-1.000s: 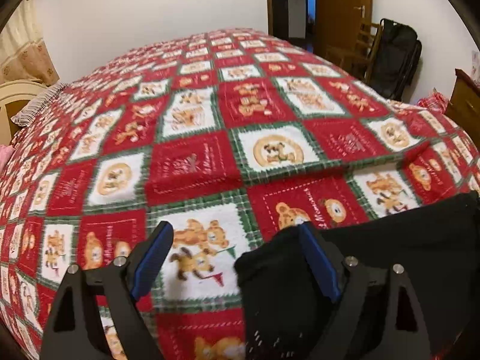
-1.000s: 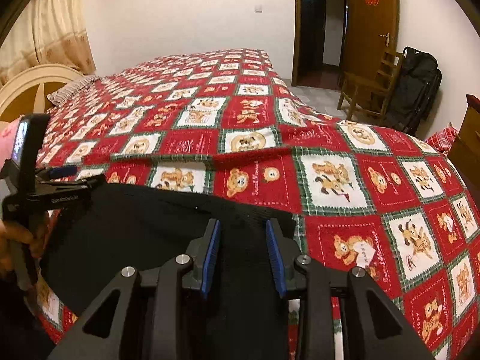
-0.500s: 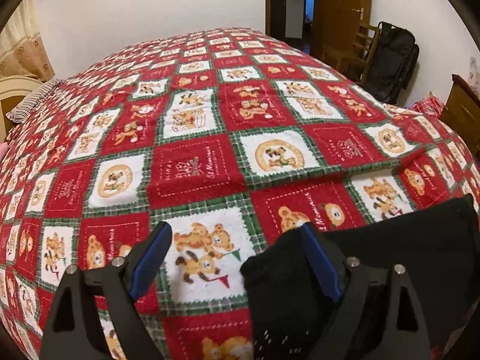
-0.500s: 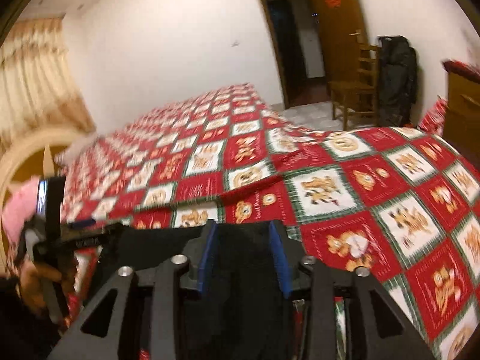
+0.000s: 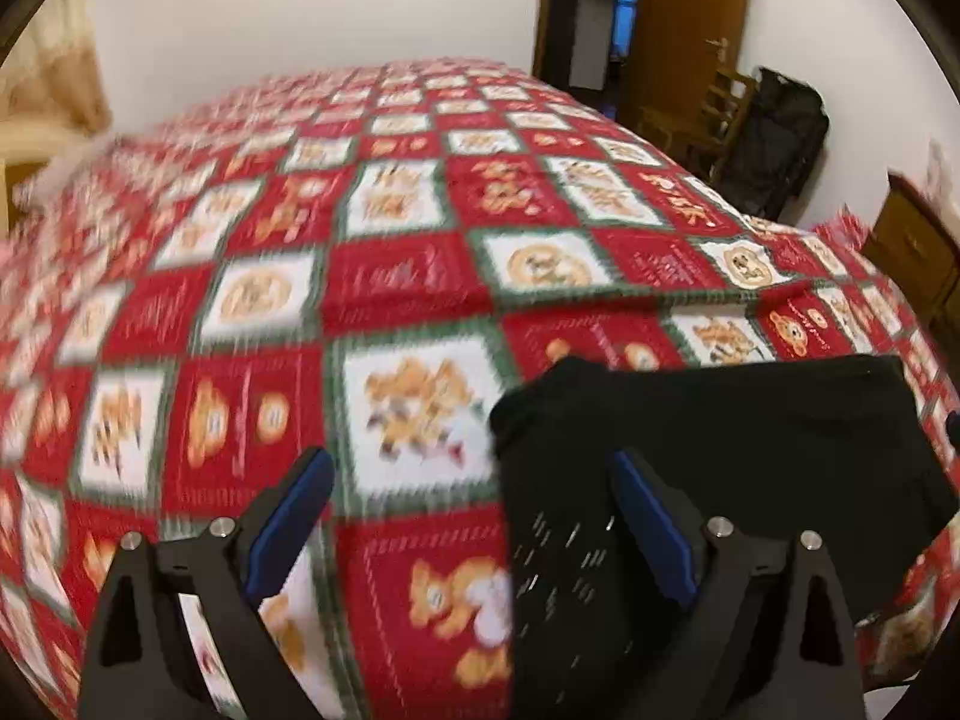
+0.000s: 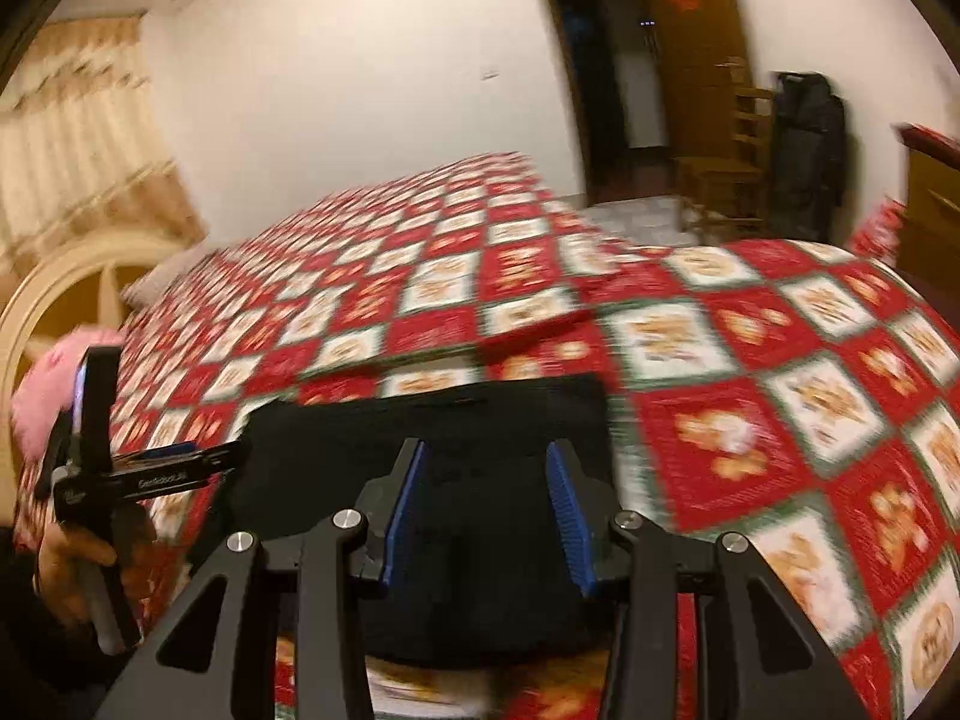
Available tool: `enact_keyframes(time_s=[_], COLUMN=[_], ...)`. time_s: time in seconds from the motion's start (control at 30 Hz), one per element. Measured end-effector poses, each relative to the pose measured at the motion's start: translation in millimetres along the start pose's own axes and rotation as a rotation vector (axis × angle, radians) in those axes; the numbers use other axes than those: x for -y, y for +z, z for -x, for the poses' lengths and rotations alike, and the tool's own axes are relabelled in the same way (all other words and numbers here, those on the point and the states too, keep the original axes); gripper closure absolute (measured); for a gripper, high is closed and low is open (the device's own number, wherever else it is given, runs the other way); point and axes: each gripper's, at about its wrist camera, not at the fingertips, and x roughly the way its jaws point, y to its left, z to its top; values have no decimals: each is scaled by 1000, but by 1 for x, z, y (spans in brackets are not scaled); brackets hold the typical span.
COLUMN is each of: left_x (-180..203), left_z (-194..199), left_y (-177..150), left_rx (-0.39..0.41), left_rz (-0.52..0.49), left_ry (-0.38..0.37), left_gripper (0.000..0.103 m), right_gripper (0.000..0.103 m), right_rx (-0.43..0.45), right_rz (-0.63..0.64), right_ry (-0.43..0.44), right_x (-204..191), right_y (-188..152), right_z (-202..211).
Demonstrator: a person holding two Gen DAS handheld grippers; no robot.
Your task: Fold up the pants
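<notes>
The black pants [image 5: 708, 462] lie folded in a compact rectangle on the red teddy-bear quilt [image 5: 384, 276], near the bed's front edge. They also show in the right wrist view [image 6: 456, 456]. My left gripper [image 5: 474, 516] is open wide and empty, above the pants' left edge, with its right finger over the black cloth. My right gripper [image 6: 487, 510] is open and empty, above the middle of the pants. The left gripper and the hand holding it show at the left of the right wrist view [image 6: 150, 474].
The quilt [image 6: 780, 396] covers the whole bed. A cream headboard [image 6: 66, 288] and a pink pillow [image 6: 42, 396] are at the left. A wooden chair [image 5: 708, 114], a black bag [image 5: 780, 144], a door [image 5: 708, 24] and a wooden cabinet [image 5: 912, 252] stand at the right.
Both grippers have lifted and drawn back from the pants, which now lie lower in view. The right gripper's jaws have opened wider. The views are motion-blurred.
</notes>
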Motion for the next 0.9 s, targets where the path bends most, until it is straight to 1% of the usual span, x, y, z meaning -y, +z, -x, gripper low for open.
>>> enact_keyframes(time_s=[0.03, 0.1, 0.17, 0.2, 0.23, 0.27, 0.3, 0.33, 0.37, 0.4, 0.43, 0.5, 0.53, 0.6, 0.67, 0.7, 0.73, 0.83, 0.9], left_x=[-4, -8, -7, -5, -4, -2, -1, -1, -1, 0, 0, 0, -1, -2, 1, 4, 5, 8, 15], left_z=[0, -1, -4, -5, -4, -2, -1, 0, 1, 1, 1, 1, 1, 2, 4, 4, 5, 6, 9], left_y=[-4, -12, -20, -23, -25, -27, -28, -30, -32, -35, -36, -39, -39, -40, -44, -47, -49, -50, -51], left_rx=[-14, -37, -60, -67, -57, -47, -48, -50, -53, -58, -58, -46, -43, -36, -26, -30, -29, -21, -11], left_rz=[32, 74, 101, 110, 115, 116, 119, 131, 153, 172, 178, 174, 181, 193, 190, 189, 191, 183, 153], left_ry=[-28, -81, -139, -152, -151, -157, -175, -206, -241, -275, -289, -297, -304, -308, -308, -329, -340, -340, -321], left_gripper=[7, 7, 8, 9, 11, 13, 21, 29, 32, 35, 36, 36, 36, 37, 49, 63, 69, 75, 76], right_gripper=[60, 60, 60, 60, 61, 63, 63, 63, 63, 63, 63, 63, 63, 63, 63, 63, 63, 63, 62], right_rx=[-4, -26, -71, -90, -116, -145, -171, -197, -240, -259, -283, -343, -359, -426, -496, -501, -516, -564, -571], right_rz=[29, 90, 141, 165, 196, 229, 250, 263, 287, 311, 346, 457, 489, 559, 606, 610, 608, 550, 498], right_ry=[14, 86, 161, 180, 205, 237, 269, 296, 330, 335, 339, 331, 329, 313, 262, 255, 236, 201, 204], right_x=[-9, -32, -55, -63, -74, -86, -96, -103, -114, -121, -130, -151, -156, -167, -173, -174, -176, -179, -178], right_y=[2, 12, 25, 29, 35, 41, 46, 49, 54, 55, 56, 55, 54, 47, 38, 37, 38, 39, 42], right_z=[-4, -18, -40, -49, -61, -74, -86, -95, -110, -121, -131, -153, -158, -174, -186, -187, -191, -208, -220])
